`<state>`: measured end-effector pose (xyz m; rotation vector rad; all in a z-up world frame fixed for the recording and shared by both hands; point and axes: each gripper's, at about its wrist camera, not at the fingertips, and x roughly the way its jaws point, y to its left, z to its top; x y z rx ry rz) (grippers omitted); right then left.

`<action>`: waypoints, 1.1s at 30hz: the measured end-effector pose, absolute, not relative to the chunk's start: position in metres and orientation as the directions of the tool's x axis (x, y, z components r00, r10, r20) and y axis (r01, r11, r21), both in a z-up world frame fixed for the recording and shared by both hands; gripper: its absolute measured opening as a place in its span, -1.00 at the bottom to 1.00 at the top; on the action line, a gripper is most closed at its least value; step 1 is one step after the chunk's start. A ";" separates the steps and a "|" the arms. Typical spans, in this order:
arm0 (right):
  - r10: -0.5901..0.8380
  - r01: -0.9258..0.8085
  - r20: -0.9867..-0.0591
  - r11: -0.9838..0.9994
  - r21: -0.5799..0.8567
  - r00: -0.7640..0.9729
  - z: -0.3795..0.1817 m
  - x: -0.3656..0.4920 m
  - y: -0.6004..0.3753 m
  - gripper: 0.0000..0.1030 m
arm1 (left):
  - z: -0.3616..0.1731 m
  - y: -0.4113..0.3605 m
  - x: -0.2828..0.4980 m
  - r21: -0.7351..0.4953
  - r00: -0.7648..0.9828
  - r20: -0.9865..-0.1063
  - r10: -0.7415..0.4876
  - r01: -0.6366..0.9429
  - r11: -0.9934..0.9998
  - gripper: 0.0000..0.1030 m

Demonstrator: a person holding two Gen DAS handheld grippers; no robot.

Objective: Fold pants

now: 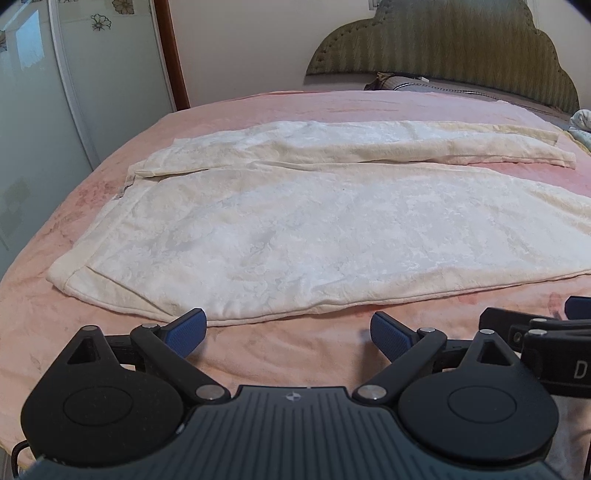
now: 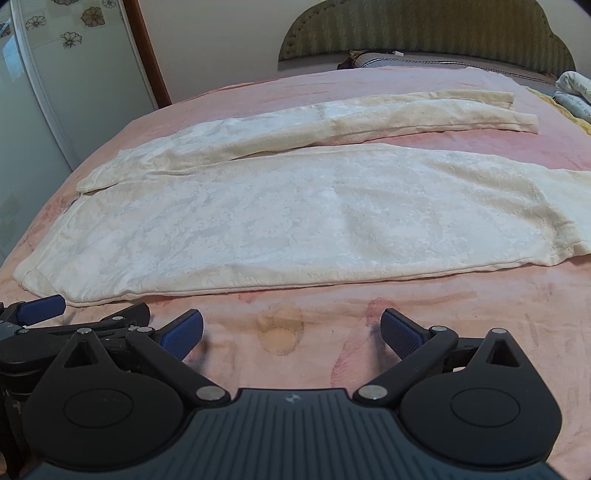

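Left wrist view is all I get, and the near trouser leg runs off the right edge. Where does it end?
Observer: In the right wrist view the near leg's hem lies flat on the pink blanket, short of the bed's edge.
Operator: I only see a sliver of the other tool. Is it holding anything?
Observer: No. The right hand-held gripper is open over bare blanket, short of the pants.
Operator: Anything beyond the far leg on the right?
Observer: Yes, rolled pale bedding sits beside the headboard.
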<state>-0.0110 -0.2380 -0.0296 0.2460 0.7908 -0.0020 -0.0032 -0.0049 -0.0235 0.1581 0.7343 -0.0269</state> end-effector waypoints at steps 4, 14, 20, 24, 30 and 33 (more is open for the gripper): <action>0.123 0.067 -0.713 0.970 0.233 0.691 -0.030 -0.007 -0.239 1.00 | -0.022 -0.002 -0.001 0.102 0.728 -0.685 0.013 0.079 0.992 0.83; 0.191 0.025 -0.696 0.957 0.288 0.692 -0.029 -0.007 -0.241 1.00 | -0.021 0.003 0.000 0.054 0.713 -0.701 0.008 0.041 0.998 0.86; 0.197 0.026 -0.701 0.956 0.293 0.685 -0.031 -0.005 -0.243 1.00 | -0.019 0.003 -0.001 0.054 0.720 -0.694 0.005 0.044 0.998 0.86; 0.178 0.017 -0.700 0.965 0.263 0.692 -0.030 -0.006 -0.239 1.00 | -0.020 0.003 0.000 0.046 0.708 -0.706 -0.011 0.061 0.997 0.86; 0.170 0.018 -0.698 0.967 0.254 0.695 -0.030 -0.007 -0.237 1.00 | -0.022 0.001 0.000 0.055 0.704 -0.710 -0.010 0.070 0.996 0.84; 0.178 0.019 -0.697 0.964 0.265 0.694 -0.031 -0.007 -0.236 1.00 | -0.020 0.007 -0.001 0.011 0.711 -0.703 -0.024 0.045 0.999 0.84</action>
